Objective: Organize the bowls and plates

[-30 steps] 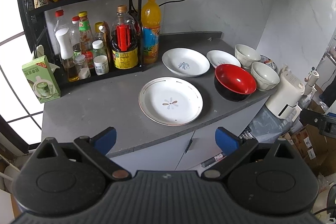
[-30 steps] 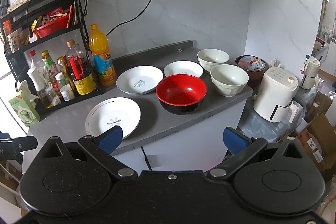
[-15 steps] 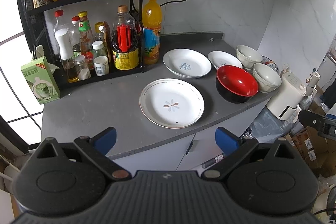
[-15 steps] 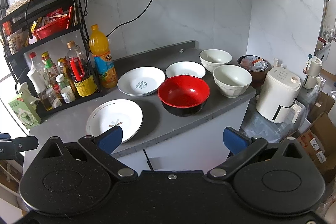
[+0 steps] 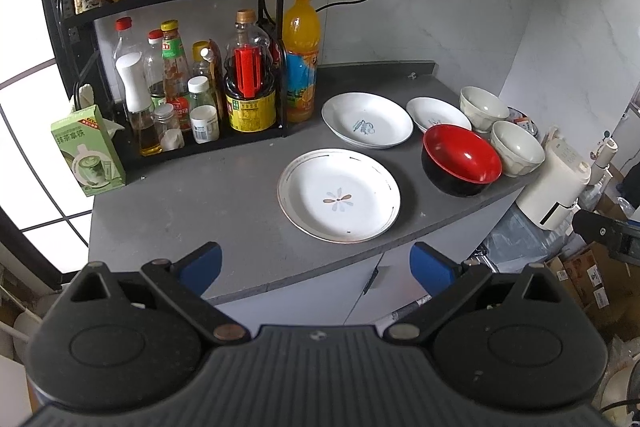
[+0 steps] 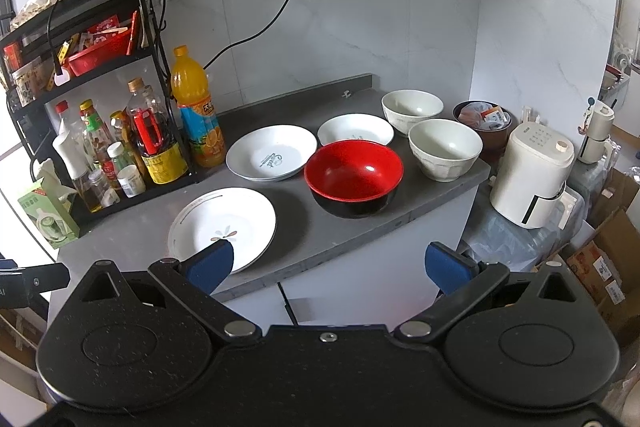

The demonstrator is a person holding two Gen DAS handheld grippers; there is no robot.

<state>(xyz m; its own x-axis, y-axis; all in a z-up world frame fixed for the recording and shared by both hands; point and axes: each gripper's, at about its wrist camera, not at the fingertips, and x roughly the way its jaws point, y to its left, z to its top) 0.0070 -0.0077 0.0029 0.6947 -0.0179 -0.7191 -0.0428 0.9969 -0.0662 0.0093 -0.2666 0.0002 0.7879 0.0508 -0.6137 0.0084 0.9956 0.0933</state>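
On the grey counter (image 5: 208,203) lie a flower-patterned plate (image 5: 339,200) (image 6: 222,229), a white deep plate (image 5: 367,125) (image 6: 272,157), a smaller white plate (image 5: 438,113) (image 6: 355,131), a red-and-black bowl (image 5: 461,164) (image 6: 353,177) and two white bowls (image 5: 517,153) (image 5: 483,108) (image 6: 445,149) (image 6: 412,109). My left gripper (image 5: 316,267) hovers open in front of the counter edge, short of the flower plate. My right gripper (image 6: 328,267) is open too, held before the counter below the red bowl. Neither holds anything.
A black rack (image 5: 180,39) with sauce bottles stands at the back left, an orange drink bottle (image 5: 301,55) beside it and a green carton (image 5: 88,151) at the far left. A white appliance (image 6: 530,179) and cardboard boxes (image 6: 604,263) sit right of the counter.
Both grippers have drifted slightly closer to the counter and a little to the left; the dishes have not moved and both jaws stay apart.
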